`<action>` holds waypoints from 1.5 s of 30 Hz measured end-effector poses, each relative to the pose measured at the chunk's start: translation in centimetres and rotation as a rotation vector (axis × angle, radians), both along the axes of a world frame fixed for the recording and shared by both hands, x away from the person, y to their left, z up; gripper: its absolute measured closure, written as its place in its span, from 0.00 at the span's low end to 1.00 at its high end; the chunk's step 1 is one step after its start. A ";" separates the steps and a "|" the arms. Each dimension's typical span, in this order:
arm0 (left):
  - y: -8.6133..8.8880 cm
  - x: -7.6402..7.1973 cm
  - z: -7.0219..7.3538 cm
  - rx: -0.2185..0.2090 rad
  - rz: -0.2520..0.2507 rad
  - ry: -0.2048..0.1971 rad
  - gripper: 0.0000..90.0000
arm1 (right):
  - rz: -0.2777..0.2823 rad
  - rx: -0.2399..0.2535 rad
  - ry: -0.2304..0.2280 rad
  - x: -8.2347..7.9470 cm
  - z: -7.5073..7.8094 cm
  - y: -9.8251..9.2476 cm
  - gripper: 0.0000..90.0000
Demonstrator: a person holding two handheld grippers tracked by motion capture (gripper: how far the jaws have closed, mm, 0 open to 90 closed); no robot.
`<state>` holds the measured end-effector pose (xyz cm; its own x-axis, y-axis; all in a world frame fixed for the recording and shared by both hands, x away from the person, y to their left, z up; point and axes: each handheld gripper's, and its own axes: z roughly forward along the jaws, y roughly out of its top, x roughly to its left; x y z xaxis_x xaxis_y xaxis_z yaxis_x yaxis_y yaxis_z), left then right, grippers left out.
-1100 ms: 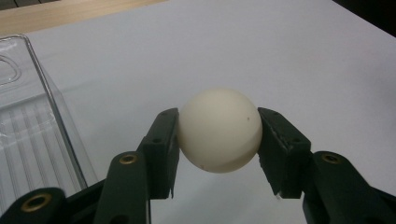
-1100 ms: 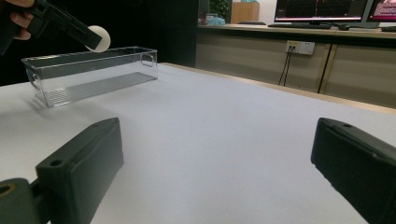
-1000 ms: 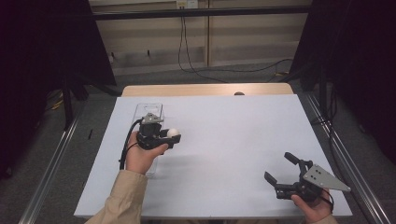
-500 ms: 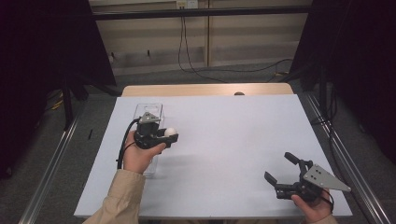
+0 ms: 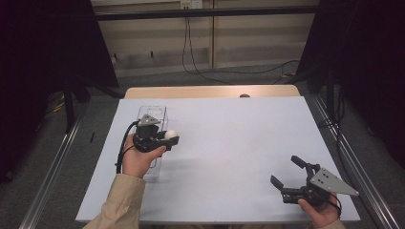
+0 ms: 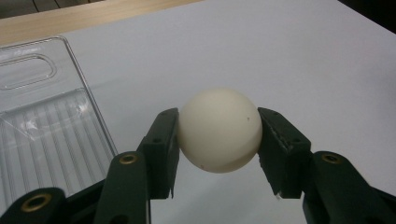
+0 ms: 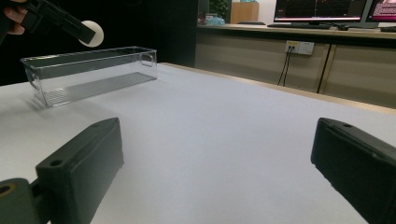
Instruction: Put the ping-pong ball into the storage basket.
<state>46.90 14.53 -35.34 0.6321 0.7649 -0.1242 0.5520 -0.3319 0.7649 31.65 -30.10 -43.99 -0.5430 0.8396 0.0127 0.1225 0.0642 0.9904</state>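
The left gripper (image 6: 218, 135) clamps a white ball (image 6: 219, 130) between its jaws, held in the air just right of the clear plastic box (image 5: 152, 114) at the table's left. Since the earlier pictures this hand has barely shifted, the ball staying beside the box. The right gripper (image 5: 285, 171) rests unmoved at the near right, jaws spread wide with nothing between them.

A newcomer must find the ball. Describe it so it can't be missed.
Start at the white table, then the clear plastic bin on its left side. Just beside it, the left gripper holds a small, smooth cream-white ball, the one round thing here.
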 end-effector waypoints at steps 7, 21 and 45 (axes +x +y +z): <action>0.5 0.1 -0.1 -0.003 0.011 -0.002 0.57 | -0.005 0.005 0.001 0.0 0.0 0.0 0.02; 1.0 0.0 -0.1 -0.016 0.025 -0.005 0.57 | -0.001 0.006 -0.001 0.0 0.0 0.0 0.02; 2.9 0.0 -0.5 -0.018 0.077 -0.013 0.57 | -0.003 0.003 0.001 0.0 0.0 0.0 0.02</action>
